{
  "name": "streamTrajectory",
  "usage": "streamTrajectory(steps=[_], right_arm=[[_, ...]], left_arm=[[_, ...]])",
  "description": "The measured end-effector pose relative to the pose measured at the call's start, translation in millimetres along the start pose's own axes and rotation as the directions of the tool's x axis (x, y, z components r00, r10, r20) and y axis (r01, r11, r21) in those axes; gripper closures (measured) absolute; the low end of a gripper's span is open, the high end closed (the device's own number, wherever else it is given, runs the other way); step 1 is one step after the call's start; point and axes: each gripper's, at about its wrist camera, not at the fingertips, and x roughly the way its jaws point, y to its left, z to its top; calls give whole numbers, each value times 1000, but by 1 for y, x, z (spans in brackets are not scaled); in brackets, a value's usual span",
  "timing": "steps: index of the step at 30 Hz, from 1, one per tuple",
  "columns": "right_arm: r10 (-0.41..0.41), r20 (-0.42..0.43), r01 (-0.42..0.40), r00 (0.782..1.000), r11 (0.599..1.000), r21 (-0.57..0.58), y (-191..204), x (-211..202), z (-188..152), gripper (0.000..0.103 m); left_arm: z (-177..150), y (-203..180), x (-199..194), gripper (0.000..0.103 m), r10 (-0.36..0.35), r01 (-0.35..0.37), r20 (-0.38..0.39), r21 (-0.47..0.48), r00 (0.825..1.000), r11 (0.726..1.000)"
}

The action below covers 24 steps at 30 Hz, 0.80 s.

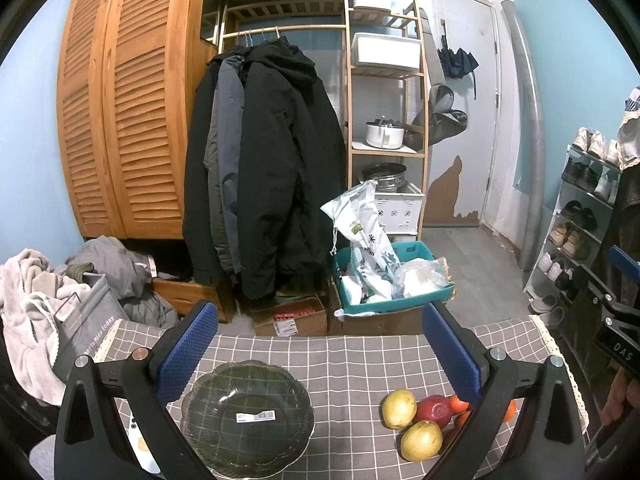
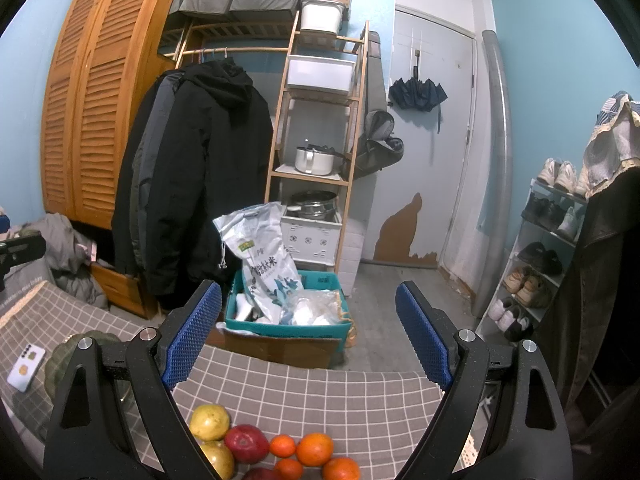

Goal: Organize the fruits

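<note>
Nothing yet sits in the dark glass bowl (image 1: 247,416), which stands bare but for a barcode sticker at the left of the grey checked tablecloth (image 1: 352,368), a white phone (image 2: 25,366) lying just beyond it. Above the bowl hangs the left gripper (image 1: 320,352), its blue-padded fingers (image 1: 188,348) spread wide and holding nothing. To the right, apart from the bowl, the fruit waits in a loose cluster: two yellow-green pears (image 1: 399,408), a red apple (image 1: 436,411) touching them, and several oranges (image 2: 314,449) with smaller tangerines (image 2: 282,446) among them; a second red fruit shows only at the bottom edge of the right wrist view. Over this pile hovers the right gripper (image 2: 308,340), likewise fully open and empty, held by a hand (image 1: 622,396) glimpsed at the far right. By the look of things, the sorting has not begun: every visible fruit is on the cloth, and all of it remains to be gathered, presumably into the bowl.
</note>
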Motion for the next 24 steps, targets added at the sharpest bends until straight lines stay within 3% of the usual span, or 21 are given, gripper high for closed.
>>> streamTrajectory(steps=[24], right_arm=[[-2, -4, 2, 1000, 1000, -2, 0, 0, -1, 16]], left_arm=[[-1, -2, 0, 0, -2, 2, -2, -1, 1000, 1000]])
